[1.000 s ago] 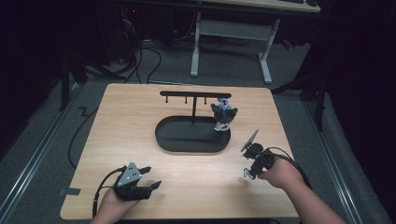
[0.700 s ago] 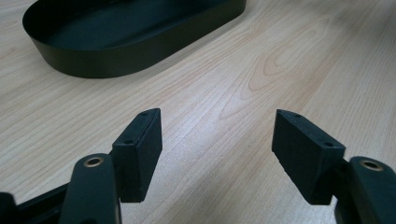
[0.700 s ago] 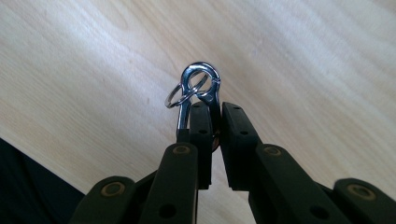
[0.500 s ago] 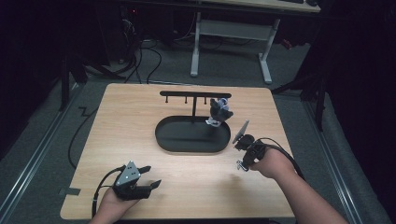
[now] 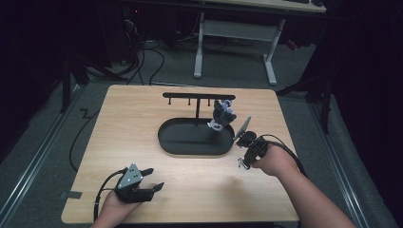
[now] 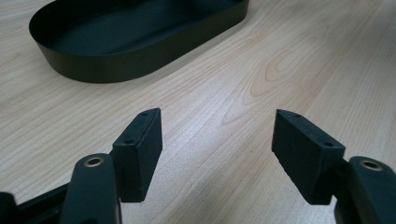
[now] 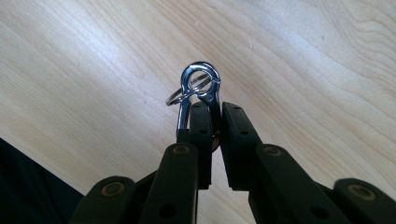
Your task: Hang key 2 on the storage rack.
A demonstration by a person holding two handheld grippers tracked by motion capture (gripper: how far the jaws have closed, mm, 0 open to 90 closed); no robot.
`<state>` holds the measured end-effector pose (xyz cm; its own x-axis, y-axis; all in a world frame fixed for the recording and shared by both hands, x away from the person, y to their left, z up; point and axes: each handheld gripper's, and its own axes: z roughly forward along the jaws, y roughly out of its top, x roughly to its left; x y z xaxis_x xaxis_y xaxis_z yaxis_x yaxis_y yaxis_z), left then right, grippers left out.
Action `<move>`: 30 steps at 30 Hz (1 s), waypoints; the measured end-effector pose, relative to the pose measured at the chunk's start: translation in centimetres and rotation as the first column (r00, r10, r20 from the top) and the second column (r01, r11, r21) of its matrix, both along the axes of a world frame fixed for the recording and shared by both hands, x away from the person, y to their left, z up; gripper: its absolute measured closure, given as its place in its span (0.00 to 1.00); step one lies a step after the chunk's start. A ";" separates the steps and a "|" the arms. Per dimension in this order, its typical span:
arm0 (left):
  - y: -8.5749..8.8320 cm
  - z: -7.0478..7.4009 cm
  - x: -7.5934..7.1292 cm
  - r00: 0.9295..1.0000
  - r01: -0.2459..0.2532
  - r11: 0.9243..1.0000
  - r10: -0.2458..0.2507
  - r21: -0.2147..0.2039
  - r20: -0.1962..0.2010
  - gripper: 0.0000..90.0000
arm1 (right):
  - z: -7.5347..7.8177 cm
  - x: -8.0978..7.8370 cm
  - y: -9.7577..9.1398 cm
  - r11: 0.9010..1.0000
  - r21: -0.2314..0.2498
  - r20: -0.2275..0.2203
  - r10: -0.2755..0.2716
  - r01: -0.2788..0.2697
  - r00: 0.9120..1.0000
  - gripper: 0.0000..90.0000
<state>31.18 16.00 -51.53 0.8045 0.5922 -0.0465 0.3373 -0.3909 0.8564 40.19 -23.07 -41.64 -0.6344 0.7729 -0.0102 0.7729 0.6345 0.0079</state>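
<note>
Since the earlier frames the right gripper (image 5: 243, 161) has swung in from the table's right side toward the stand and turned, while the left gripper (image 5: 151, 180) has stayed put near the front edge. Right fingers (image 7: 201, 135) are closed nearly flat on a metal clasp (image 7: 200, 88) with a thin split ring (image 7: 173, 98) threaded through its eye; the loop stands clear above the fingertips, over bare wood. Left fingers (image 6: 140, 149) are wide apart and hold nothing, resting low over the table (image 5: 142, 118) with the black oval tray (image 6: 93, 70) ahead of them. Judged step: carrying the clasp toward the rack (image 5: 198, 96), a black bar with small pegs on a post rising from the tray (image 5: 171, 142); one dangling keychain figure (image 5: 222, 114) already hangs at the bar's right end. Next move, as I read it: raise the clasp to bar height, turn the loop to face a free peg left of the figure, and slide it on before the fingers part. Hazards: the hanging figure sits between the right gripper and the free pegs, so the approach must go over or in front of it; the tray wall lies just beside the gripper. Room is ample in front of the tray and on the table's left half; the right and near edges are near the person's right hand (image 5: 275, 161).
</note>
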 end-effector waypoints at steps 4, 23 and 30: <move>0.1 0.0 -0.1 1.000 -0.001 1.000 0.001 -0.001 -0.002 0.38 | 0.6 0.3 0.0 1.000 0.019 0.008 -0.005 0.005 1.000 0.93; 0.5 0.3 -0.5 1.000 -0.009 1.000 0.010 -0.022 0.015 0.38 | 5.8 3.5 1.9 0.996 0.093 0.064 -0.015 0.009 0.998 0.93; 0.6 0.2 -0.5 1.000 -0.016 1.000 0.017 -0.025 0.014 0.38 | 6.8 4.7 2.5 0.994 0.107 0.073 -0.015 0.007 0.997 0.93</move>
